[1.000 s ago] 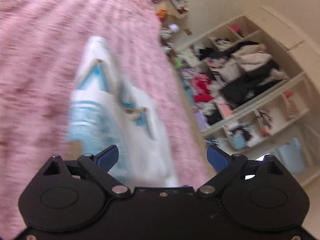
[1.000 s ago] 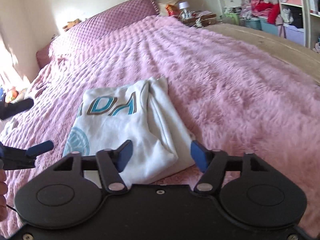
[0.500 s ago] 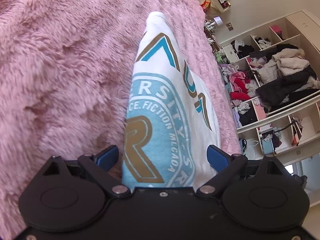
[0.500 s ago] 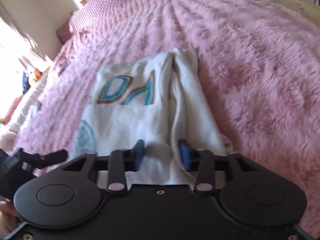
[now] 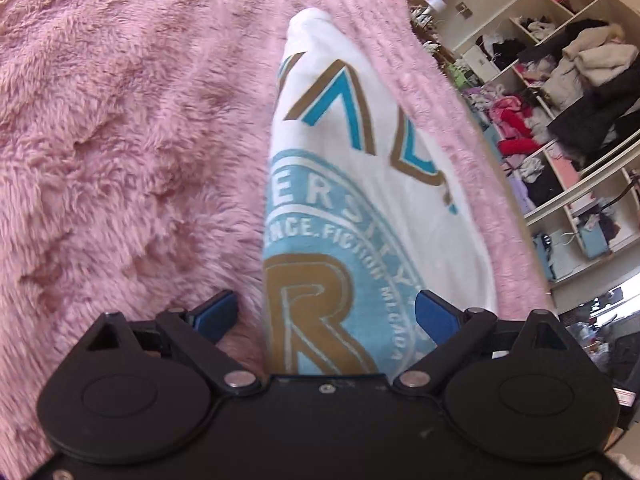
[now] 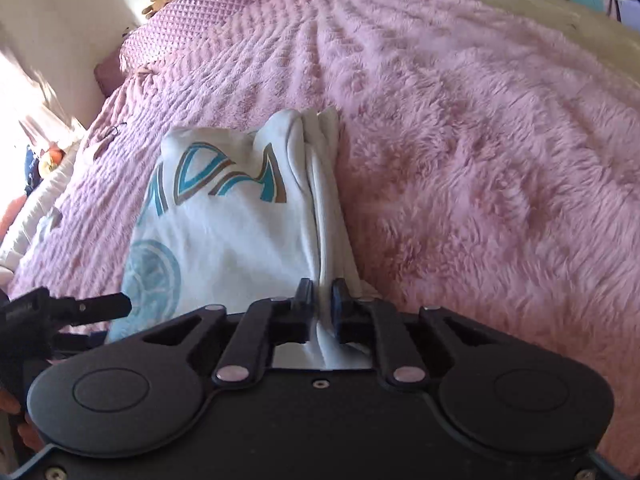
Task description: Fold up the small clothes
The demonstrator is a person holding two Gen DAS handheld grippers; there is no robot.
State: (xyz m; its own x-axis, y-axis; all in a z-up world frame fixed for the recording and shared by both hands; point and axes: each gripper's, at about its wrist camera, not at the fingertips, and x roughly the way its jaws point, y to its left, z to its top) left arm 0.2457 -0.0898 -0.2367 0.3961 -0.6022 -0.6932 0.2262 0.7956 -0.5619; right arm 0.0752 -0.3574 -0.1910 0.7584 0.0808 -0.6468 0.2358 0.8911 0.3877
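A white sweatshirt (image 5: pixel 360 184) with a blue and gold print lies folded on the pink fluffy blanket (image 5: pixel 120 140). My left gripper (image 5: pixel 326 314) is open, and the sweatshirt's near left corner lies between its blue pads without touching them. In the right wrist view the same sweatshirt (image 6: pixel 224 240) shows its layered right edge. My right gripper (image 6: pixel 321 296) has its jaws closing tight, with that bunched edge pinched between the pads. The left gripper (image 6: pixel 100 304) shows at the left, beside the sweatshirt's near corner.
The pink blanket (image 6: pixel 480 160) covers the whole bed, with a quilted purple headboard (image 6: pixel 224 4) at the far end. Open shelves (image 5: pixel 560 100) crammed with clothes stand past the bed's side. Part of a hand (image 6: pixel 8 404) shows at the lower left.
The right gripper's jaws went from wide open to pinched on the sweatshirt's right edge. The left gripper came down and forward until its open fingers straddle the near left corner.
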